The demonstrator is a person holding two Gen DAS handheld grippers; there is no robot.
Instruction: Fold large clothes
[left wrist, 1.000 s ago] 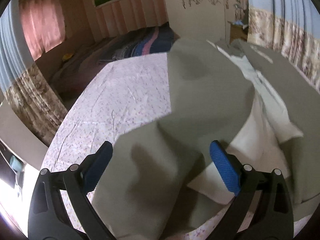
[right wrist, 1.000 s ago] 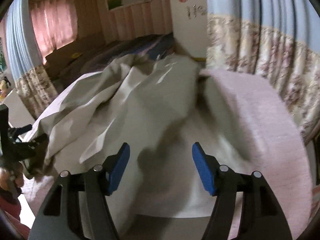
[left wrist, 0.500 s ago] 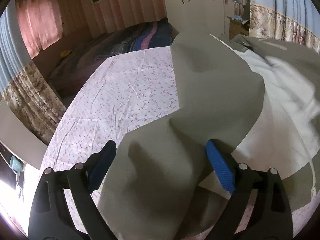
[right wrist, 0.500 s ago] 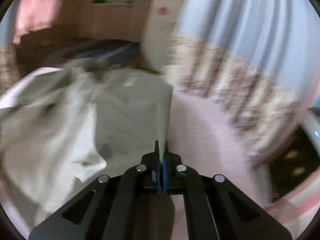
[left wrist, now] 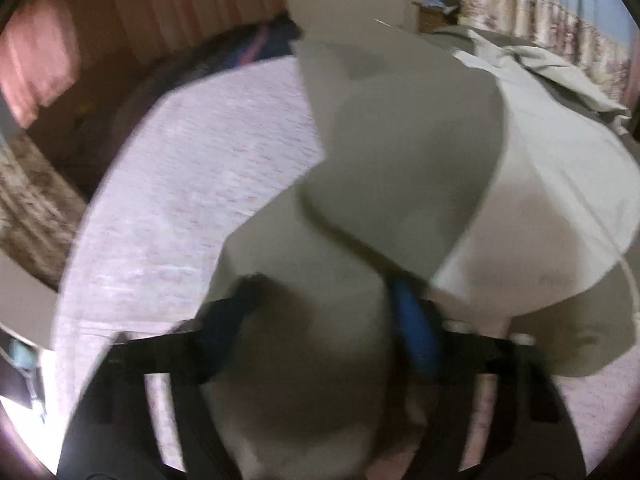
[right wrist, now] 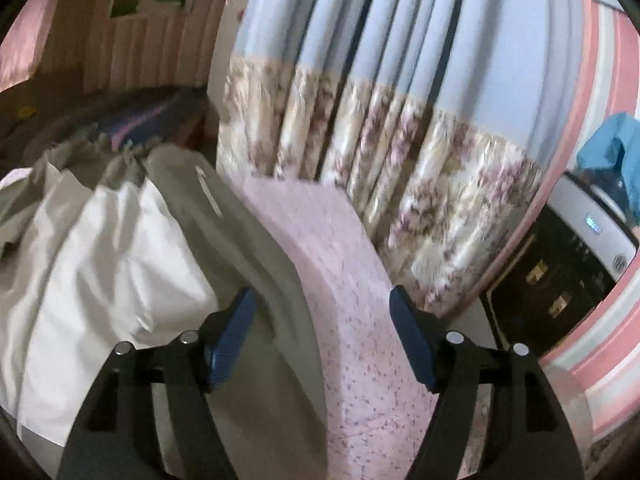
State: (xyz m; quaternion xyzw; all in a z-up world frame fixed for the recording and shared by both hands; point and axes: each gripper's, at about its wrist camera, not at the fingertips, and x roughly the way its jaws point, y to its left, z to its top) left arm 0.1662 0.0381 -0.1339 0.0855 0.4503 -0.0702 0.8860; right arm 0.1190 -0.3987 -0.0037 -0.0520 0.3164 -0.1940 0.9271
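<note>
Only the left wrist view shows the near fold of the grey-green garment (left wrist: 400,152) bulging between the fingers of the left gripper (left wrist: 324,312); the frame is blurred. The jaws have just been closing and stand about half open with cloth between them; whether the blue pads (left wrist: 414,336) already press on it I cannot tell. From the gripper, the pink flowered bed sheet (left wrist: 192,184) runs toward 10 o'clock.

Only the right wrist view shows the blue-and-floral curtain (right wrist: 400,100) at 12 o'clock and a dark appliance (right wrist: 560,272) at 3 o'clock. The right gripper (right wrist: 320,332) has just been opening; its jaws stand wide with nothing between the pads, over the garment's edge (right wrist: 256,240) and the bare sheet (right wrist: 340,264).

The garment lies spread on the bed, large and rumpled: grey-green outside, with a pale, whitish lining (right wrist: 108,256) turned up at 9 o'clock in the right view and at 3 o'clock in the left view.
</note>
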